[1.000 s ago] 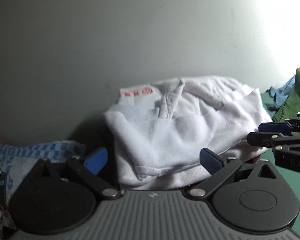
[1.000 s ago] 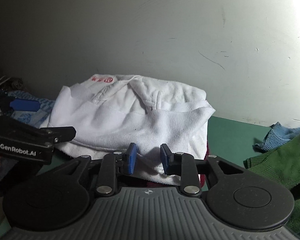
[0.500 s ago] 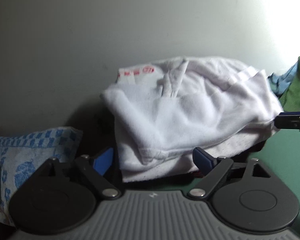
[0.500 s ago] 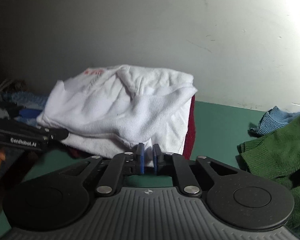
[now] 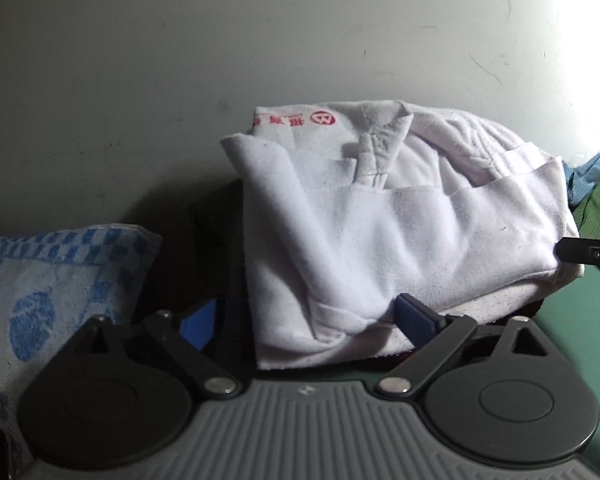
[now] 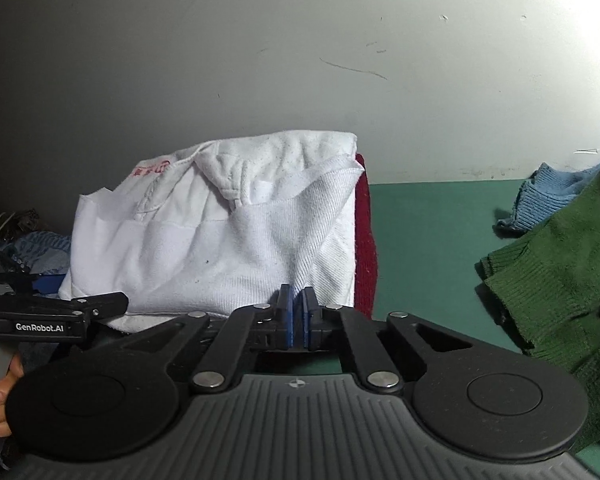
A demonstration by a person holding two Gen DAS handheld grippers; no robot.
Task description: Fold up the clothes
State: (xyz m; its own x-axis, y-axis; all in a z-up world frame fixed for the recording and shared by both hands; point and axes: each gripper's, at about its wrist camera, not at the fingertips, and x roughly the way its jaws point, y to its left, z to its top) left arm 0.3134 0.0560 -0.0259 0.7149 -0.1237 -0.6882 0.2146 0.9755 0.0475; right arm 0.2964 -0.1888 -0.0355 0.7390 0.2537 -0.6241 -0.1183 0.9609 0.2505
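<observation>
So the white garment is sitting as a folded bundle on top of something dark red, on the green table, up against the wall. Whether it's just been finished or is waiting to be redone, I honestly can't tell from one look.

Left gripper: blue pads spread wide, nothing between them. The bundle is dead ahead at 12 o'clock, its near edge right between the open fingers, its long side running 9 to 3 across the view.

Right gripper: pads pressed almost together with only a sliver of gap. The bundle's near corner sits just beyond the tips, at about 11 o'clock; I can't see any cloth actually caught in there.

The left one looks nearer and squarer to the bundle, so I'd guess any grab on its near edge falls to that side.

The unfolded stuff, a green sweater and a light blue knit, lies at the right gripper's 2 to 3 o'clock. A blue patterned towel is at the left one's 9.
</observation>
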